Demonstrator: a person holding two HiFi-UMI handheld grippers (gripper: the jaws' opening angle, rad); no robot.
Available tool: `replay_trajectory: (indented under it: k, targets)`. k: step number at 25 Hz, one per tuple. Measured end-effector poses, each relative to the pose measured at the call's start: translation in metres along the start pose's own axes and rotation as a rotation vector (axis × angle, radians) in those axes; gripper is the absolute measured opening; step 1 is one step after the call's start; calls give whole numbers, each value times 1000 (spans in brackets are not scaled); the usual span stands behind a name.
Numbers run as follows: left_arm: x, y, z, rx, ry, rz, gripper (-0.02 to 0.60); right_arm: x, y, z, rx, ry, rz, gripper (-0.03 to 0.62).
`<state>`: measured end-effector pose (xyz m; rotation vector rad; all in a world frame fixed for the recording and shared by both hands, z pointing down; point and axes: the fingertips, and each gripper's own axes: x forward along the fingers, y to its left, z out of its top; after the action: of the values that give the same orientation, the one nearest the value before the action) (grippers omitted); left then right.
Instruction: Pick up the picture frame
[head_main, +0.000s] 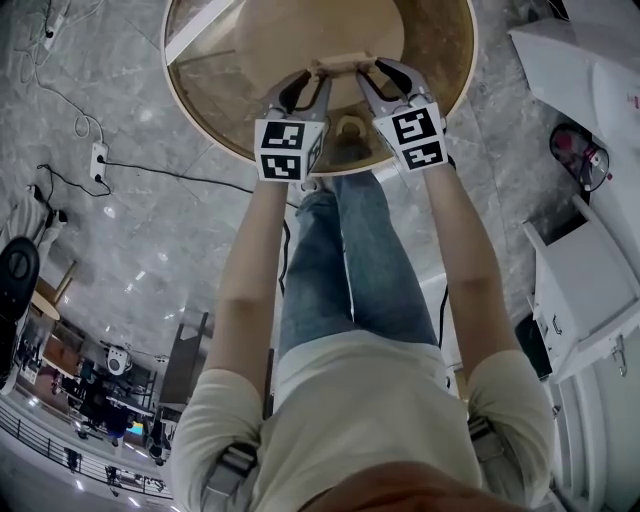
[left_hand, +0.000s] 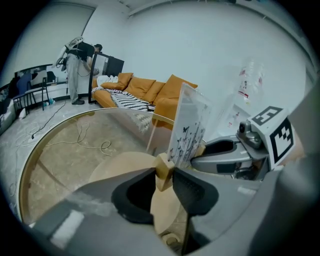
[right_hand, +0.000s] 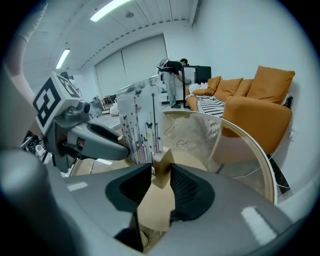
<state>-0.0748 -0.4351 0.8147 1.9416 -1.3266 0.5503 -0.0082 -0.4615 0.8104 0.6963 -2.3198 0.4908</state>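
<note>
The picture frame (head_main: 343, 67) is a clear panel printed with butterflies (left_hand: 190, 125) standing upright in a light wooden base. It stands on a round glass table with a gold rim (head_main: 200, 130). My left gripper (head_main: 318, 75) has its pads against the left end of the wooden base (left_hand: 163, 172). Over at the right end of the base (right_hand: 161, 167), my right gripper (head_main: 372, 70) clamps it the same way. The two grippers face each other across the frame. In the left gripper view the right gripper (left_hand: 235, 155) shows behind the panel.
An orange sofa (left_hand: 150, 90) stands beyond the table. A person (left_hand: 77, 65) stands at the far wall. Cables and a power strip (head_main: 97, 155) lie on the marble floor at left. White furniture (head_main: 590, 270) stands at right. The table's round wooden foot (left_hand: 125, 170) shows through the glass.
</note>
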Motion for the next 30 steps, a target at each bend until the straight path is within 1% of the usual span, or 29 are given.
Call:
replay_trajectory:
  k: [4,9,20,25,30]
  targets:
    - [-16,-5,4,-10,-16,0,107,-13,10,8,21,-23,-30,115]
    - [-45,-16,9,24,-31,-7,107,-38,29,16,47,-54,-65,115]
    - [-136,-55,11,61,-94,-28,106,-114,91,30,50,-110,-129,115]
    - [-178,-79,11,63,-130,-34,105,-154,117,36,43,-149,-158,114]
    - [-218,-92,8,64,-150,-40,104,-185,150,48,47,-170,-170,112]
